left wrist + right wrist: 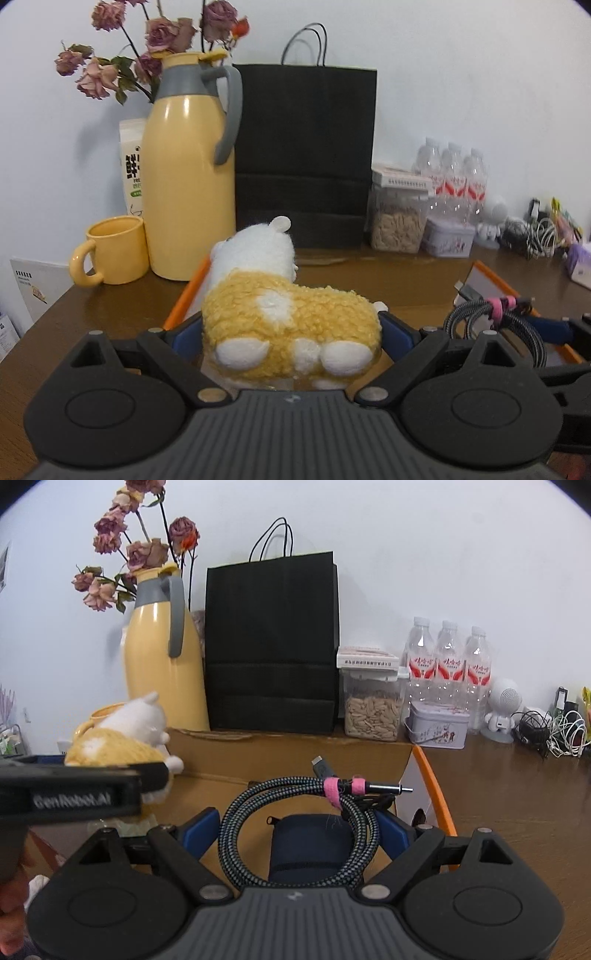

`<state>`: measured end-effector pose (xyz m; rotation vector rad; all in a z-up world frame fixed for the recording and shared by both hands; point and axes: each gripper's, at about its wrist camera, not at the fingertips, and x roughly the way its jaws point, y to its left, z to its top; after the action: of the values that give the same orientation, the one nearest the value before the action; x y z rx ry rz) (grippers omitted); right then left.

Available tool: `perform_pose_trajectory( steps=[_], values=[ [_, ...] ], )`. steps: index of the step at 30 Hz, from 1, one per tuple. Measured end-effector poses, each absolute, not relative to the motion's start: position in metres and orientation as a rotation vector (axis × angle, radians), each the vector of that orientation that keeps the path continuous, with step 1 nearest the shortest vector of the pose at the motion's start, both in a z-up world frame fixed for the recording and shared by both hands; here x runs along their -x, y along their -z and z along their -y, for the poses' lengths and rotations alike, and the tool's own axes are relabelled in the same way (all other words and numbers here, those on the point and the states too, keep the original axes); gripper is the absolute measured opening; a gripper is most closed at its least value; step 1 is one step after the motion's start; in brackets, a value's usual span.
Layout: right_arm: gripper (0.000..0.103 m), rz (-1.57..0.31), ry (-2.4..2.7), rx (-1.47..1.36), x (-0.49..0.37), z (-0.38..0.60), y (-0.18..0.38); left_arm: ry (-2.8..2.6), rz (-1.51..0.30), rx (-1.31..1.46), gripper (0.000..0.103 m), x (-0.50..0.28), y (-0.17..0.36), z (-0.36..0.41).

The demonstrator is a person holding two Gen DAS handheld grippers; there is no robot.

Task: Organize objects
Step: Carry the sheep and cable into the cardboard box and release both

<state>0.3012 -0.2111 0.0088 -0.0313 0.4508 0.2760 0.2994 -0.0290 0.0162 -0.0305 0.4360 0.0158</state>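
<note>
Left tongs (291, 332) are clamped on the plush toy (291, 317) and right tongs (295, 834) are holding the coiled cable (295, 812) wide, both over the cardboard box (288, 753), so I'd guess drop-off comes next, minding the thermos (188, 192) and black bag (271, 642) behind.

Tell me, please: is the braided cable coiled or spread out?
Coiled. The braided cable forms a round loop bound by pink straps, its plugs sticking out past them, between the right gripper's blue pads.
</note>
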Motion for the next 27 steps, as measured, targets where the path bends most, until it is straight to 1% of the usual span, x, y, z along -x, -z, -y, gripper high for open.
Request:
perform_pose_trajectory(
  steps=[4, 7, 9, 10, 11, 21, 27],
  values=[
    [0.089, -0.467, -0.275, 0.028, -0.302, 0.210, -0.005, 0.004, -0.429, 0.024, 0.098, -0.297, -0.014, 0.033],
    [0.091, -0.473, -0.267, 0.022, -0.302, 0.213, -0.003, -0.013, -0.417, 0.036, 0.103, -0.293, -0.015, 0.032],
    [0.097, -0.473, -0.259, 0.018, -0.302, 0.214, -0.002, -0.021, -0.403, 0.049, 0.103, -0.292, -0.016, 0.030],
    [0.101, -0.470, -0.254, 0.018, -0.301, 0.215, -0.002, -0.025, -0.397, 0.058, 0.103, -0.290, -0.016, 0.029],
    [0.103, -0.467, -0.250, 0.018, -0.301, 0.215, -0.002, -0.029, -0.394, 0.063, 0.103, -0.290, -0.017, 0.028],
    [0.103, -0.438, -0.264, 0.009, -0.293, 0.219, -0.009, -0.033, -0.372, 0.068, 0.103, -0.282, -0.025, 0.026],
    [0.103, -0.407, -0.274, 0.014, -0.282, 0.220, -0.025, -0.014, -0.336, 0.077, 0.103, -0.269, -0.044, 0.024]
  ],
)
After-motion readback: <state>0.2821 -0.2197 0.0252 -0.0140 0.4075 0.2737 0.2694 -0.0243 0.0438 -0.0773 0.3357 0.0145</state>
